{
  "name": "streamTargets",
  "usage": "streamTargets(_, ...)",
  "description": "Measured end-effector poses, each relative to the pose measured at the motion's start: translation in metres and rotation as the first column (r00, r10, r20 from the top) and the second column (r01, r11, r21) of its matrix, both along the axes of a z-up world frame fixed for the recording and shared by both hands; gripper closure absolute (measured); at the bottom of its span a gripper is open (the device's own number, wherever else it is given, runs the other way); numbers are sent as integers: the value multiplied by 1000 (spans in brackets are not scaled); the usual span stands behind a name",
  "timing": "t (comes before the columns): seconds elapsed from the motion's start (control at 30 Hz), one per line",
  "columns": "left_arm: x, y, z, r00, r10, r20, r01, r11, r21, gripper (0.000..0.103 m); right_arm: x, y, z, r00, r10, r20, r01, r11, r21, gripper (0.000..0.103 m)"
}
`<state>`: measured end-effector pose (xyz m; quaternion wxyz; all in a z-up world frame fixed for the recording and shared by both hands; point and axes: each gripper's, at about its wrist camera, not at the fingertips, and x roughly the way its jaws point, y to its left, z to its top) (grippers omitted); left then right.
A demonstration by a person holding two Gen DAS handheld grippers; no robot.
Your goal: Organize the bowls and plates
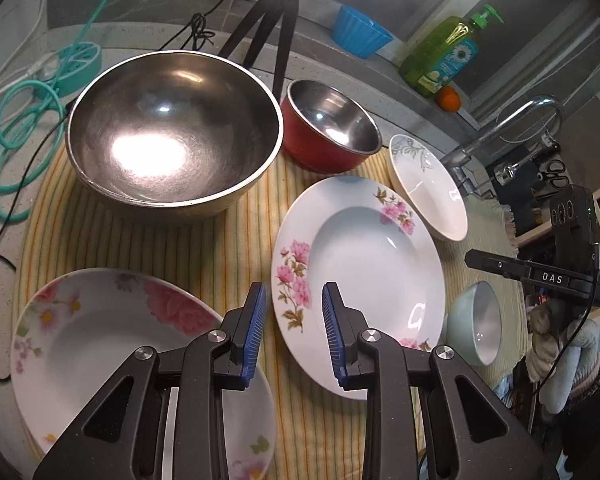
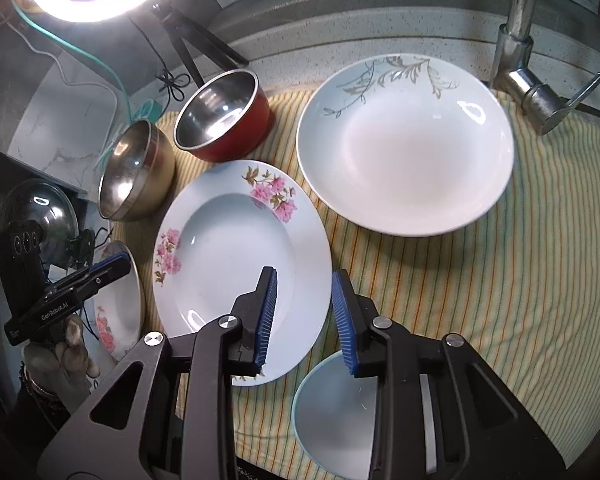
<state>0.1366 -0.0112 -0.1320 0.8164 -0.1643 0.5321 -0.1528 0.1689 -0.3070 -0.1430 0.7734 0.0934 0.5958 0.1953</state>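
On a yellow striped cloth (image 1: 236, 248) stand a large steel bowl (image 1: 172, 128), a red steel-lined bowl (image 1: 328, 128), a pink-flowered plate (image 1: 360, 272), a grey-leaf plate (image 1: 428, 188), a pale blue bowl (image 1: 476, 320) and a peony plate (image 1: 108, 352). My left gripper (image 1: 294, 332) is open and empty, above the gap between the peony plate and the pink-flowered plate. My right gripper (image 2: 304, 316) is open and empty, over the near edge of the pink-flowered plate (image 2: 236, 268), with the pale blue bowl (image 2: 336, 416) below it. The grey-leaf plate (image 2: 404, 144) lies beyond.
A tripod (image 1: 276, 20) and teal cable (image 1: 24, 128) stand behind the bowls. A faucet (image 2: 520, 52) rises at the cloth's far right. A blue cup (image 1: 360, 36), soap bottle (image 1: 444, 52) and orange (image 1: 449, 99) sit on the back ledge. A pot lid (image 2: 36, 212) lies left.
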Motion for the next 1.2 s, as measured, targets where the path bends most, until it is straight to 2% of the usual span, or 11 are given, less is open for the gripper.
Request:
streamTargets(0.4,15,-4,-18,999,-17,-49,17,1000,4,78,16,4,-19,998,22,-65,-23,1000,-8,78)
streamTargets(0.67,22,-5,-24,998,-11,-68,12,1000,22,78,20,12,-23,996,46,-72,-47,999,-24,81)
streamTargets(0.8,23,-6,-26,997,-17,-80,19,1000,21,84,23,13,-24,996,49,-76,-51,998,-26,82)
streamTargets(1.2,23,-12,-29,995,-16,-95,18,1000,25,86,26,23,-31,993,78,-89,-86,992,-89,86)
